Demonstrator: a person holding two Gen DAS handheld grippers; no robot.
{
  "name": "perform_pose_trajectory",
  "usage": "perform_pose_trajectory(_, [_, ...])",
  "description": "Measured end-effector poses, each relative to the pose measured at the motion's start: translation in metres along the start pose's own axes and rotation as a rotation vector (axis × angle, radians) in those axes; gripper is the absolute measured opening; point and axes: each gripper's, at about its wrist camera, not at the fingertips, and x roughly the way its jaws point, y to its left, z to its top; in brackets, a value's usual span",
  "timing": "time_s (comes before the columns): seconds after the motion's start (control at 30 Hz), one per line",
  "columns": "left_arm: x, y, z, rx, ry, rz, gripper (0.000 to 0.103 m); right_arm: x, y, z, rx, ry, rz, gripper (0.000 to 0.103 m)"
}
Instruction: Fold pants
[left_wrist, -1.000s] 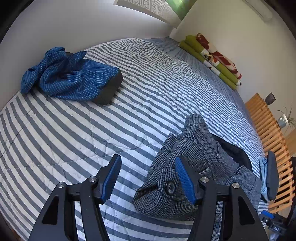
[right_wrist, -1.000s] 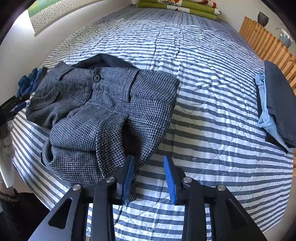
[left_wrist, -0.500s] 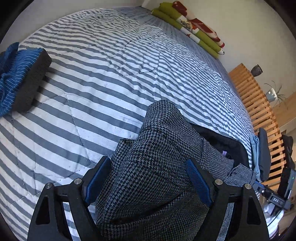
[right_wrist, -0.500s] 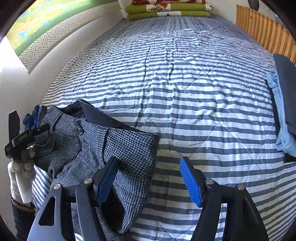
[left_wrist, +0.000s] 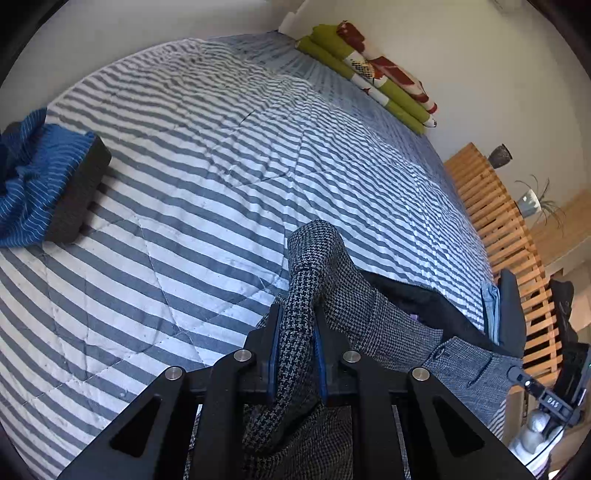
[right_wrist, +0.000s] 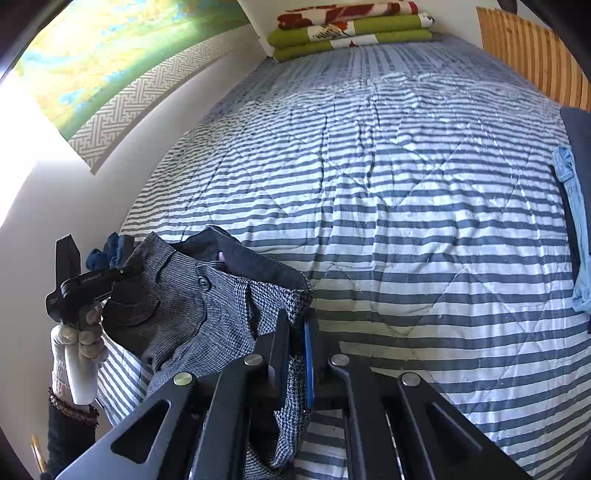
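Pants (left_wrist: 376, 325) in grey houndstooth lie bunched at the near edge of the striped bedspread (left_wrist: 207, 192), and I take that bedspread as my landmark for everything else. My left gripper (left_wrist: 295, 332) is closing on a raised ridge of the pants' fabric, which stands up between its blue pads (left_wrist: 274, 354) and arches over toward the bedspread's middle. My right gripper (right_wrist: 295, 332) is pressed together on another fold of the same pants (right_wrist: 192, 306), pinching the cloth near the waistband edge, where a dark button (right_wrist: 203, 282) and the dark lining show. In the right wrist view I see my other hand (right_wrist: 79, 339), gloved in white, gripping the left tool's handle at the bedspread's near left corner. At the bedspread's far end rests a stack of folded green, red and white blankets (right_wrist: 351, 29). On its left side, seen from the left wrist, a blue pinstriped garment (left_wrist: 33, 181) is draped over a dark block (left_wrist: 79, 195). Along its right side lies a folded pile of dark and light blue clothes (right_wrist: 576, 221), just beside a wooden slatted frame (left_wrist: 495, 229).
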Motion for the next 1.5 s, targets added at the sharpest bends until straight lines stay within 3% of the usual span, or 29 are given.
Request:
perform_pose_trajectory(0.13, [-0.018, -0.008, -0.016, 0.022, -0.007, 0.023, 0.015, -0.018, 0.014, -0.006, -0.074, -0.045, -0.014, 0.006])
perform_pose_trajectory(0.3, [-0.037, 0.01, -0.061, -0.007, -0.002, -0.02, 0.015, -0.012, 0.011, -0.027, -0.069, -0.002, -0.016, 0.005])
perform_pose_trajectory(0.43, [-0.026, 0.009, -0.081, 0.087, 0.017, 0.009, 0.02, 0.003, 0.01, -0.042, -0.118, 0.025, -0.051, 0.005])
perform_pose_trajectory(0.5, [-0.025, 0.004, -0.075, 0.107, 0.005, 0.031, 0.036, 0.013, 0.007, -0.043, -0.127, 0.038, -0.057, 0.005])
perform_pose_trajectory(0.57, [-0.023, 0.0, -0.062, 0.102, -0.011, 0.036, 0.071, 0.021, 0.003, -0.04, -0.12, 0.041, -0.054, 0.009])
perform_pose_trajectory(0.6, [-0.022, -0.003, -0.055, 0.107, -0.023, 0.035, 0.076, 0.023, 0.001, -0.038, -0.117, 0.036, -0.069, 0.011])
perform_pose_trajectory(0.73, [-0.005, -0.013, -0.025, 0.133, -0.01, 0.063, 0.079, 0.029, -0.01, -0.029, -0.099, 0.024, -0.057, 0.045])
perform_pose_trajectory(0.83, [0.017, -0.013, -0.004, 0.104, 0.019, 0.08, 0.079, 0.032, -0.017, -0.024, -0.088, 0.027, -0.038, 0.047])
perform_pose_trajectory(0.93, [0.03, -0.01, 0.005, 0.081, 0.031, 0.073, 0.073, 0.039, -0.022, -0.02, -0.086, 0.038, -0.042, 0.047])
perform_pose_trajectory(1.0, [0.034, -0.005, 0.007, 0.062, 0.044, 0.08, 0.046, 0.044, -0.023, -0.016, -0.079, 0.044, -0.025, 0.047])
perform_pose_trajectory(1.03, [0.033, -0.003, 0.008, 0.044, 0.049, 0.081, 0.026, 0.047, -0.024, -0.015, -0.075, 0.046, -0.014, 0.047])
perform_pose_trajectory(1.07, [0.03, -0.001, 0.008, 0.026, 0.049, 0.062, 0.017, 0.05, -0.024, -0.012, -0.072, 0.05, -0.006, 0.044])
perform_pose_trajectory(1.1, [0.027, 0.001, 0.009, 0.014, 0.042, 0.039, 0.014, 0.053, -0.024, -0.01, -0.065, 0.053, -0.01, 0.036])
perform_pose_trajectory(1.13, [0.019, 0.001, 0.009, 0.01, 0.029, 0.032, 0.012, 0.056, -0.024, -0.009, -0.056, 0.061, -0.007, 0.017])
perform_pose_trajectory(1.17, [0.01, -0.003, 0.009, 0.016, 0.014, 0.036, 0.012, 0.057, -0.022, -0.007, -0.05, 0.076, -0.003, 0.01])
perform_pose_trajectory(1.3, [-0.044, -0.029, 0.013, 0.051, -0.062, 0.003, 0.01, 0.024, -0.009, 0.004, -0.056, 0.009, -0.008, 0.005])
perform_pose_trajectory(1.5, [-0.165, -0.087, 0.03, 0.116, -0.238, -0.039, 0.01, -0.087, 0.04, 0.024, -0.129, -0.187, -0.012, 0.004])
